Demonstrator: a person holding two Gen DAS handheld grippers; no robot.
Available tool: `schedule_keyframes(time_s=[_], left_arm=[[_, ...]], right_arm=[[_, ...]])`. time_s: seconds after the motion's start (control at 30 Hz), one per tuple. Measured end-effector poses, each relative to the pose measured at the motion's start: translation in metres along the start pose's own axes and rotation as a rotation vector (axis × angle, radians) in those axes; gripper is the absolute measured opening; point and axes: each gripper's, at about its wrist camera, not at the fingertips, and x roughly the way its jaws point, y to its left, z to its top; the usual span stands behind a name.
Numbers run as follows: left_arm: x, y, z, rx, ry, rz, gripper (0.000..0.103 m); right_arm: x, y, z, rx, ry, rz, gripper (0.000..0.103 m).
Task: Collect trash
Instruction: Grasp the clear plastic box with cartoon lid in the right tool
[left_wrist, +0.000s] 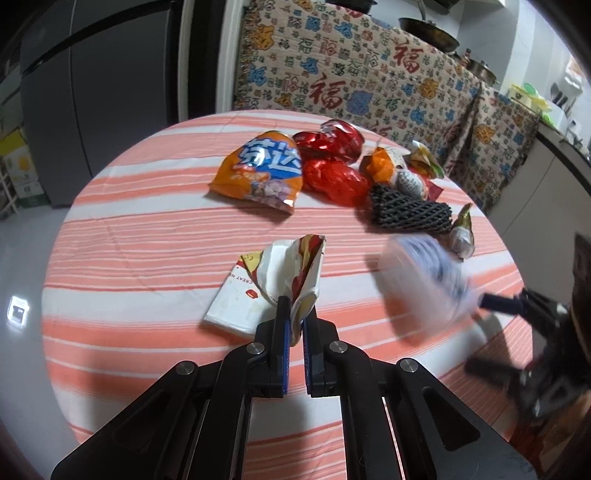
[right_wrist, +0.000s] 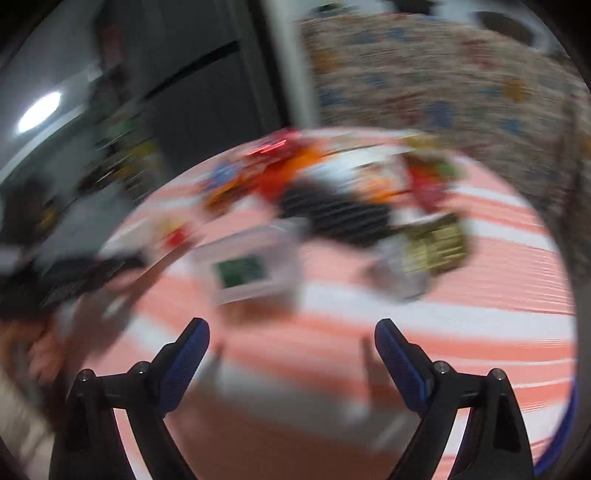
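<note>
Left claw (left_wrist: 295, 314) clamped on the white crumpled wrapper (left_wrist: 266, 284) near the front of the striped desk (left_wrist: 147, 240). Behind, orange chip bag (left_wrist: 258, 170), red foil wrappers (left_wrist: 332, 162), black foam net (left_wrist: 410, 214). Right claw (right_wrist: 291, 343) agape, nothing between, blurred white packet (right_wrist: 255, 266) just ahead.

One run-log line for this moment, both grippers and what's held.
left gripper: shut on white paper wrapper | right gripper: open, nothing between its jaws | remaining trash: orange chip bag, black foam net on striped tablecloth
</note>
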Motion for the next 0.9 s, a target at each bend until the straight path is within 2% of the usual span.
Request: schedule_keyframes(time_s=[0.07,0.17,0.27,0.3,0.37,0.43,0.53,0.57,0.7,0.8,0.83,0.87,0.9], left_arm=[[0.003,0.002,-0.001,0.000,0.022,0.003,0.004],[0.010,0.003,-0.005,0.005,0.059,0.004,0.004],[0.016,0.001,-0.009,0.003,0.074,0.004,0.008],[0.016,0.000,-0.010,0.008,0.070,0.011,0.010],[0.016,-0.001,-0.011,0.013,0.066,0.011,0.011],[0.015,-0.002,-0.011,0.021,0.069,-0.009,0.016],[0.010,-0.002,-0.010,0.037,0.063,-0.036,0.017],[0.007,-0.003,-0.009,0.048,0.056,-0.043,0.017],[0.002,-0.012,-0.006,0.086,0.037,-0.062,0.017],[0.004,-0.021,-0.005,0.126,0.031,-0.036,0.010],[0.004,-0.021,-0.005,0.129,0.028,-0.028,0.009],[0.003,-0.021,-0.005,0.126,0.022,-0.025,0.007],[0.002,-0.019,-0.004,0.115,0.016,-0.028,0.004]], right_arm=[[0.000,0.016,-0.006,-0.059,0.021,-0.049,0.094],[-0.003,0.015,-0.003,-0.107,0.037,-0.081,0.094],[0.012,0.004,0.003,-0.076,0.143,-0.109,0.094],[0.017,0.002,0.003,-0.038,0.179,-0.105,0.099],[0.018,0.006,0.007,-0.014,0.161,-0.103,0.103],[0.026,0.017,0.010,0.019,0.158,-0.179,0.103],[0.034,0.025,0.017,0.088,0.122,-0.217,0.103],[0.035,0.025,0.021,0.125,0.112,-0.221,0.103],[0.040,0.027,0.037,0.246,0.090,-0.143,0.103],[0.051,0.026,0.051,0.268,0.103,-0.203,0.103],[0.054,0.024,0.052,0.275,0.111,-0.217,0.100],[0.057,0.023,0.054,0.277,0.136,-0.225,0.077],[0.056,0.023,0.056,0.264,0.137,-0.244,0.068]])
